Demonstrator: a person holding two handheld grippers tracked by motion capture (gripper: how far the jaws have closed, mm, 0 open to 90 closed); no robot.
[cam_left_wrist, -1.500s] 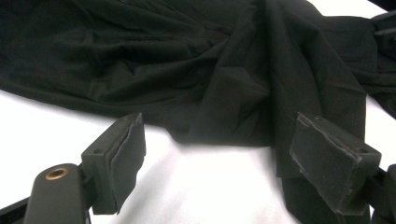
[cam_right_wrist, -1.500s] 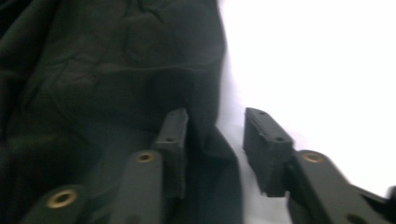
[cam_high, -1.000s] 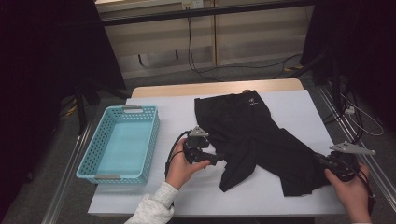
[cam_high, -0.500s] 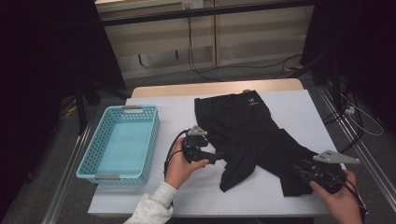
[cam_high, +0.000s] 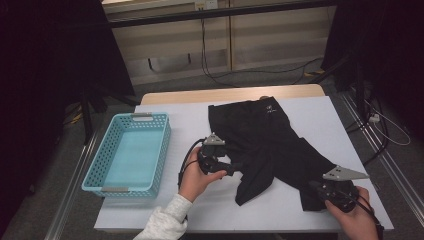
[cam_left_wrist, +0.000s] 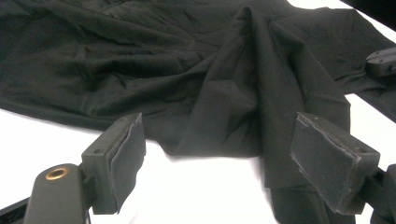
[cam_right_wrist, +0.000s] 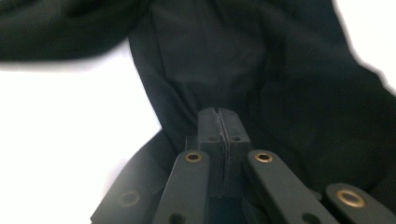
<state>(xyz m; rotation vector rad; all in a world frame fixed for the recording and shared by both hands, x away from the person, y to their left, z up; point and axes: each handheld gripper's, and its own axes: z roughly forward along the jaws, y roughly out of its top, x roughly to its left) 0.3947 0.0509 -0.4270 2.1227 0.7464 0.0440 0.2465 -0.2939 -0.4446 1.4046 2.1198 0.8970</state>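
A basket (cam_high: 127, 152) sits on the table (cam_high: 320, 112), left of the spread garment (cam_high: 265, 145)

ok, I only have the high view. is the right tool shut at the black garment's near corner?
Observer: Yes. The right gripper view shows the right tool has just closed, with its pads together over the black garment. I cannot tell whether cloth is pinched between them.
Operator: and the left tool?
Observer: The left tool is wide open, its pads far apart and not gripping anything.
Operator: anything between its jaws?
Observer: A raised fold of the garment ends between them, with bare white table just in front of the pads.
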